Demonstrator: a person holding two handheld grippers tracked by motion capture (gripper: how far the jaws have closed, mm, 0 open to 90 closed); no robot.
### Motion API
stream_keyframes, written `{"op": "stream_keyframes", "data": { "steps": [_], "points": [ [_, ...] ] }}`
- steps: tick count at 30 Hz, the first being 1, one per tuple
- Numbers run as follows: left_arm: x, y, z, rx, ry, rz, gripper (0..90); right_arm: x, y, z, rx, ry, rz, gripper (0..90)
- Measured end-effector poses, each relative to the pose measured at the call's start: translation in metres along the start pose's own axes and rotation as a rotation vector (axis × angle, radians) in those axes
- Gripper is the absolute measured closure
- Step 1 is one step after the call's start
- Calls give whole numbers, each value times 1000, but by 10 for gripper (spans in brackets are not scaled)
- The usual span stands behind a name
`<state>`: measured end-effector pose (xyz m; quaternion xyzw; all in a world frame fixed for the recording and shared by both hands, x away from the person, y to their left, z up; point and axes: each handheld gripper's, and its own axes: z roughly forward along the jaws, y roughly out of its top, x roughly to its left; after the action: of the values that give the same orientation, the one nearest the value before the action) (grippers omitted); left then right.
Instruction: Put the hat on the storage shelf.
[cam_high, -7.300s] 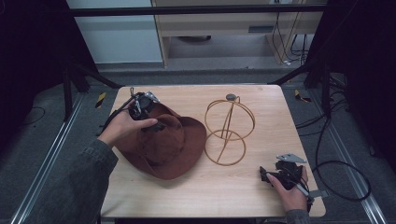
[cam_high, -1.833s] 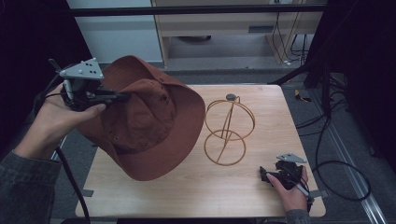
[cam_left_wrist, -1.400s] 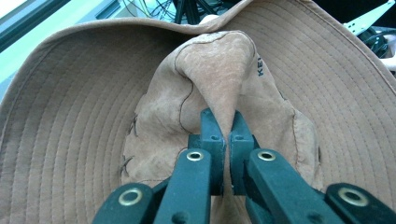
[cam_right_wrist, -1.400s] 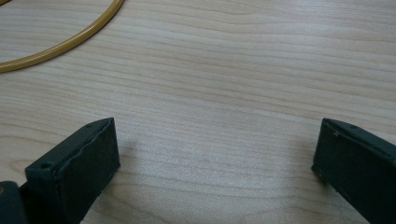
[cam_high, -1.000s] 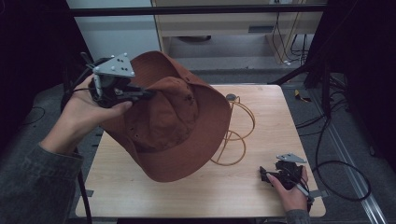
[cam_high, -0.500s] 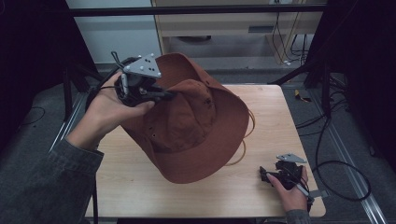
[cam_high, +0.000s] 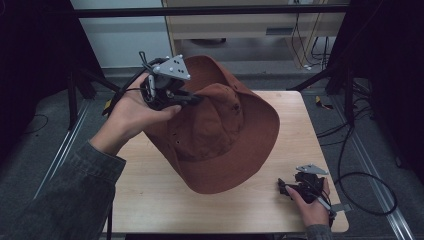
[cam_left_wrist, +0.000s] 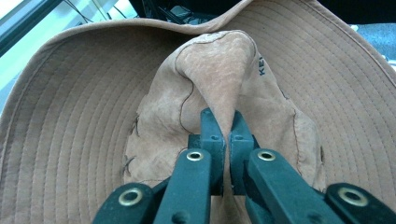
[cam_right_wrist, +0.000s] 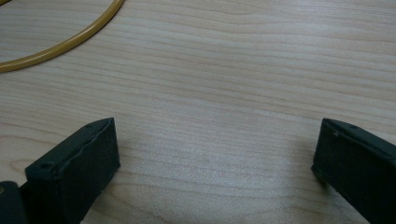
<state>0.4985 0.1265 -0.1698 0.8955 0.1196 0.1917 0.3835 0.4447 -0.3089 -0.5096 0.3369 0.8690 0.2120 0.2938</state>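
Note:
A brown wide-brimmed hat (cam_high: 220, 135) hangs tilted above the middle of the wooden table (cam_high: 150, 195), held off the surface. My left gripper (cam_high: 192, 98) is shut on a pinched fold of the hat's crown (cam_left_wrist: 219, 79), with the brim (cam_left_wrist: 70, 112) spread around it. The hat hides the wire stand in the high view. A curve of the stand's gold base ring (cam_right_wrist: 56, 44) lies on the wood in the right gripper view. At the table's front right corner my right gripper (cam_high: 285, 188) rests on the wood, jaws wide open and nothing between them.
Black frame legs (cam_high: 325, 80) stand at the table's far corners, and cables (cam_high: 360, 175) trail over the floor to the right. A pale cabinet (cam_high: 240, 25) stands behind the table.
My left gripper has carried the hat to the right, from the table's left edge to over the wire stand, which is now covered. The right gripper has stayed put.

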Motion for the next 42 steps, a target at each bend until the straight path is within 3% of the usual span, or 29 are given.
{"op": "stream_keyframes", "data": {
  "steps": [30, 42],
  "points": [
    [3, 19, 28, 3, -13, 0, 885, 0, 0, 0, 0, 2, -2, 5],
    [12, 44, 56, 22, -7, -3, 885, 0, 0, 0, -1, 3, -2, 6]
  ]
}}
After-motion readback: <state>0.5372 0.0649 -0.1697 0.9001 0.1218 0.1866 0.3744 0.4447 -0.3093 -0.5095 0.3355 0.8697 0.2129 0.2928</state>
